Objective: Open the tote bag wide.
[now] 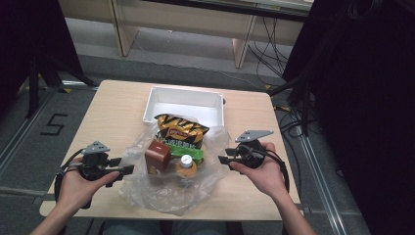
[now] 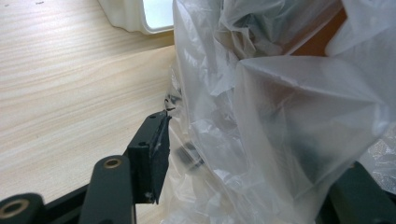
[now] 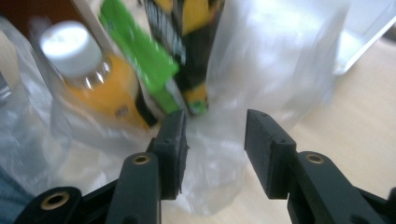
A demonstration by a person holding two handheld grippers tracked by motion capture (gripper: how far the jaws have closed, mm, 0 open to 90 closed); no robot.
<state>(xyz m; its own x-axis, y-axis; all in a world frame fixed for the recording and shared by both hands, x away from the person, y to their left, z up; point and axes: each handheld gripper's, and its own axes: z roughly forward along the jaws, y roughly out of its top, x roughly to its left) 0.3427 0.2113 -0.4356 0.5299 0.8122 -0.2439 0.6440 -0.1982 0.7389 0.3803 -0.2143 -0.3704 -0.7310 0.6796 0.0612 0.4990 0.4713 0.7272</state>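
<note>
A clear plastic bag (image 1: 171, 193) lies crumpled on the wooden table (image 1: 112, 107), with goods standing in it: a yellow-black chip bag (image 1: 181, 128), a brown box (image 1: 157, 155), a green pack (image 1: 190, 152) and an orange-drink bottle (image 1: 186, 165) with a white cap. My left gripper (image 1: 121, 170) is at the bag's left edge. In the left gripper view, bag film (image 2: 289, 107) bulges between its wide-apart jaws (image 2: 257, 144), unpinched. My right gripper (image 1: 222, 159) is at the bag's right edge. Its jaws (image 3: 215, 116) stand apart with nothing gripped, and the bottle (image 3: 88, 79) and green pack (image 3: 140, 56) lie just beyond.
An empty white bin (image 1: 183, 105) stands behind the bag at the table's far middle, its corner in the left gripper view (image 2: 135, 18). Bare tabletop lies to the left and right of the bag. Dark curtains and stands flank the table.
</note>
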